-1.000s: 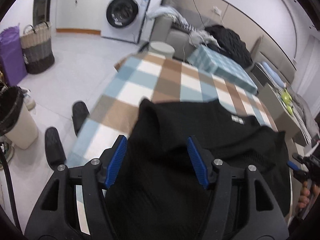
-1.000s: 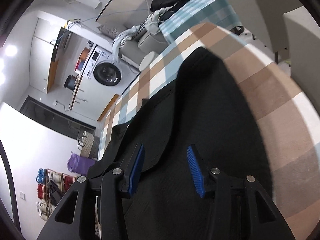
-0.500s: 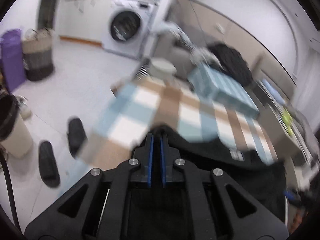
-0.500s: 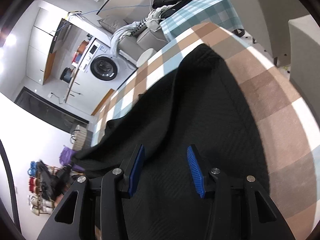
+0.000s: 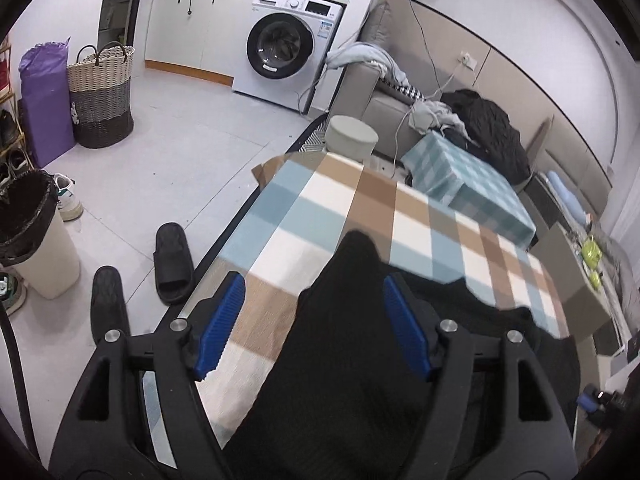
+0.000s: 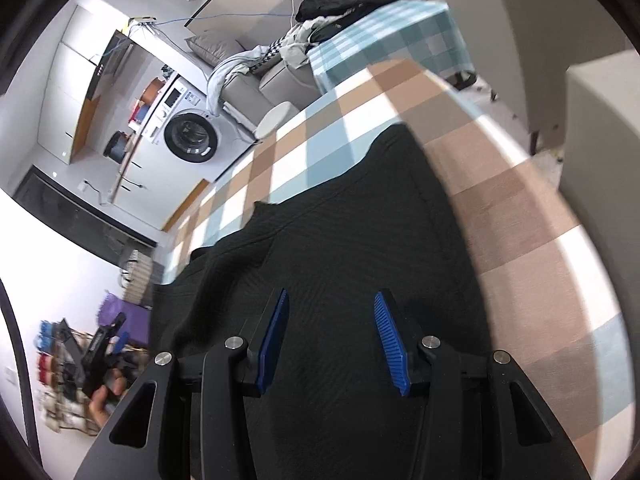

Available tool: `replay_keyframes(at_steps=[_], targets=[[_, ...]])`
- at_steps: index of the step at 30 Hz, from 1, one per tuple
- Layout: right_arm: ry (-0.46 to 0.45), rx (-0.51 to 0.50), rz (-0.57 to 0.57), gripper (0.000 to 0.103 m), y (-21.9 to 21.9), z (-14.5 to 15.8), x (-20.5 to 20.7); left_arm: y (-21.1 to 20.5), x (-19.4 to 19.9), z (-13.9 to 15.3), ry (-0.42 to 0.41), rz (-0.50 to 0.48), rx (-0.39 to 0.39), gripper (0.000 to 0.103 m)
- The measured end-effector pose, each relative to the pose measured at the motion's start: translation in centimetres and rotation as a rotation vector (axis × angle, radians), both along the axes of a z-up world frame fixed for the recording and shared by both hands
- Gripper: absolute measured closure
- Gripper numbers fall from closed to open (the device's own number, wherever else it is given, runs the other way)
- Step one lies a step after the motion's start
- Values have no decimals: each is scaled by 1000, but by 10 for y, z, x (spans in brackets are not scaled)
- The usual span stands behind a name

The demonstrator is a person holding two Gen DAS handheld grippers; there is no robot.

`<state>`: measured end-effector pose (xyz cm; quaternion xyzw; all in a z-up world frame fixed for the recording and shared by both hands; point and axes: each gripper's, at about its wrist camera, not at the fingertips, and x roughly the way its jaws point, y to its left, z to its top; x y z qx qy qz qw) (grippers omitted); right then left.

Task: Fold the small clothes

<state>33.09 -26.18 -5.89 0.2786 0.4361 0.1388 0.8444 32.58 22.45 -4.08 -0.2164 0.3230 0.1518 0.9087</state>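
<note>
We see a black garment (image 6: 344, 240) lying on the desk (image 5: 320, 208), which is covered with a checked cloth in brown, blue and white. The garment is not yet a neat folded packet. In the right wrist view it spreads wide over the cloth, and one flap near the left edge seems to be laid over the rest, with a raised crease. In the left wrist view a pointed part of the fabric stands up between the blue pads, so we judge that one fold is started or just placed, and the other folds and the smoothing are left to do.

The left gripper (image 5: 312, 328) has its jaws wide apart; they have just been opening. The black fabric lies between them and passes close to the right pad, but the pads do not press on it, as far as we can tell. The left pad stands over bare checked cloth.

The right gripper (image 6: 332, 336) hovers above the middle of the garment with its jaws partly open. We see only flat fabric under and between its pads, and nothing is gripped there. Whether the tips touch the cloth we cannot tell.
</note>
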Motion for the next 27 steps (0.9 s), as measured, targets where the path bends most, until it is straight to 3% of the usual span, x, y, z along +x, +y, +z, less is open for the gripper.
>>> replay_keyframes(at_steps=[5, 7, 13, 14, 16, 18, 20, 22, 25, 27], targets=[[-56, -171, -87, 55, -18, 11, 6, -3, -8, -11, 38, -8, -1, 34], [-51, -202, -114, 49, -23, 8, 20, -6, -9, -14, 53, -22, -11, 34], [3, -235, -88, 50, -16, -14, 80, -18, -1, -21, 88, -69, 35, 34], [-1, -252, -94, 51, -14, -16, 85, -19, 1, -22, 100, -76, 42, 34], [-50, -275, -64, 87, -8, -13, 90, -19, 5, -25, 108, -82, 45, 34], [-139, -241, -17, 98, -6, -2, 83, -18, 8, -27, 118, -76, 45, 34], [-259, -209, -58, 98, -17, 13, 66, -16, 12, -29, 124, -73, 45, 34], [-224, -203, -155, 98, -36, 13, 64, -13, 17, -30, 128, -68, 54, 34], [-117, -207, -149, 97, -41, -2, 75, -10, 27, -36, 146, -57, 64, 34], [-76, -226, -123, 91, -37, -7, 78, -9, 36, -40, 152, -60, 61, 34]])
